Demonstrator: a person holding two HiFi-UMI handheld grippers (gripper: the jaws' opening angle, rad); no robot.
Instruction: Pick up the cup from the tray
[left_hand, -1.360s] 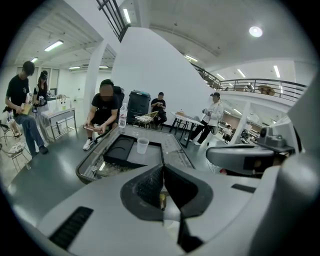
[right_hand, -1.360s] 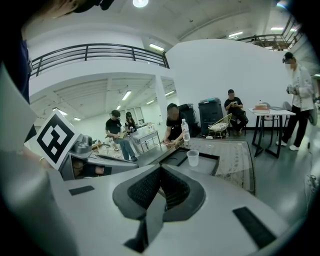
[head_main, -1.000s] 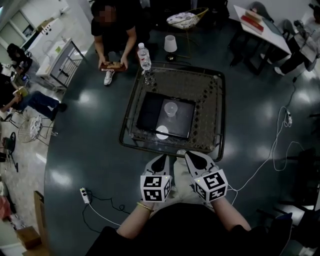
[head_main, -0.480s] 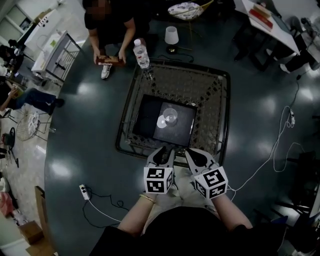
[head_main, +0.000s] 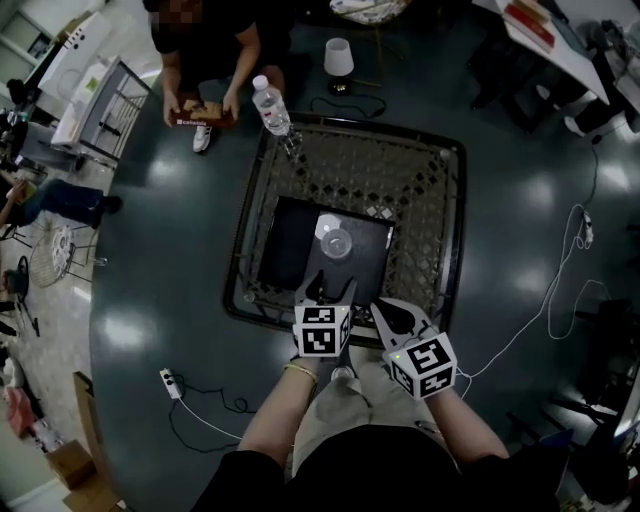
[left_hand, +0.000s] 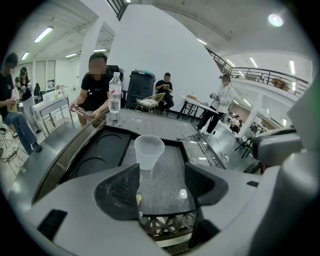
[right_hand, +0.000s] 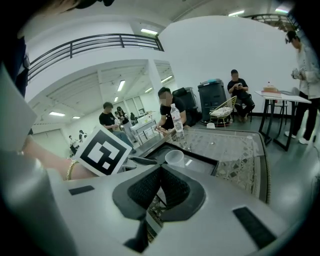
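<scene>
From my end the biggest thing is the square surface (head_main: 410, 190), a dark rounded frame round a woven lattice top with a glassy shine. On its near left part lies the tray (head_main: 285, 250), a dark rectangle with a raised rim and a matte, finely grained grey floor. Shallow round hollows mark its left side, and the cup is all it holds. My left gripper (head_main: 328, 288) hangs over the tray's near rim. Its ribbed black jaws have just been opening and stand wide apart, with only the tray floor showing through the gap. My right gripper (head_main: 383, 310) sits just beside it at the surface's near edge, jaws pressed together on nothing. A clear plastic water bottle (head_main: 270, 105) with a white cap stands upright at the surface's far left corner. The cup (head_main: 336, 243) is translucent plastic tapering to a narrow base. It stands upright and looks empty, near the tray's middle, just ahead of the left jaws
</scene>
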